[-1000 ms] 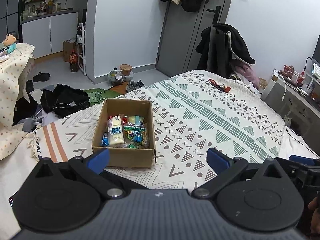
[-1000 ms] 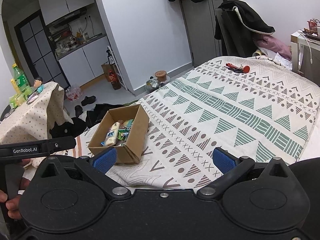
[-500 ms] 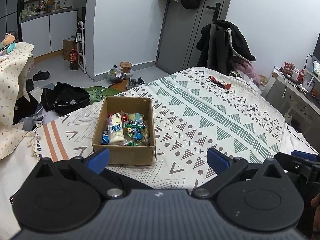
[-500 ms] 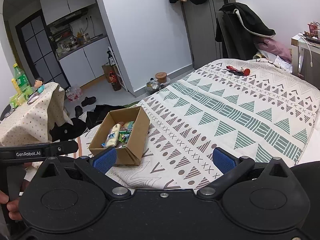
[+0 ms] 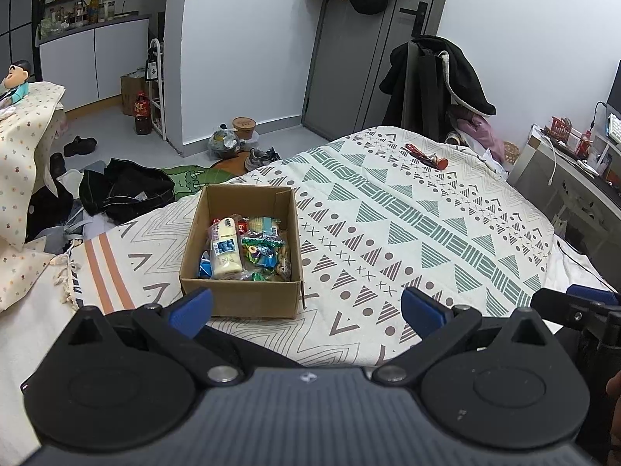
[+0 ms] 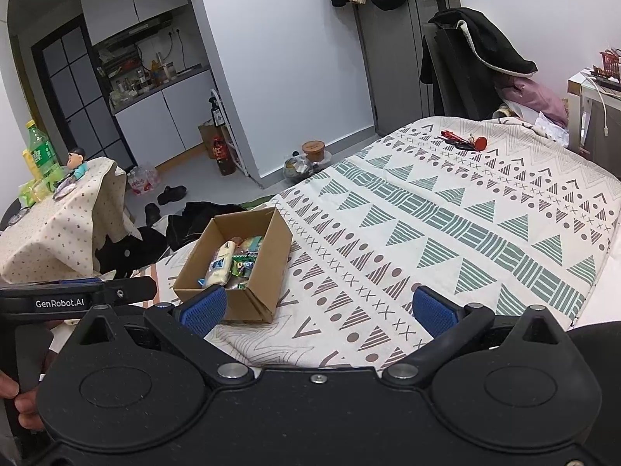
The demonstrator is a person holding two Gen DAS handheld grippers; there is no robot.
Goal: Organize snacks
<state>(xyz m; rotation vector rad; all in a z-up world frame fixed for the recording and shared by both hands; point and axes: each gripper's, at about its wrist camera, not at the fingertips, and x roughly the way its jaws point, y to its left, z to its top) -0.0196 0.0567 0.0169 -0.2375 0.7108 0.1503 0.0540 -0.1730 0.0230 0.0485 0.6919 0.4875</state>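
Looking back: we pulled both cameras a little away from the box, so it looked smaller than a moment before.
Left hand-held gripper (image 5: 306,306): wide open, held nothing.
Right hand-held gripper (image 6: 319,306): wide open, held nothing too.
Snacks (image 5: 244,248): all lay inside the cardboard box (image 5: 240,299) on the bed (image 5: 427,233).
Meaning: we thought the tidying was done.

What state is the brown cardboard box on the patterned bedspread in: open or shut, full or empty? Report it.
Open and partly full: the brown cardboard box has no lid over it, and wrapped snacks cover its floor.
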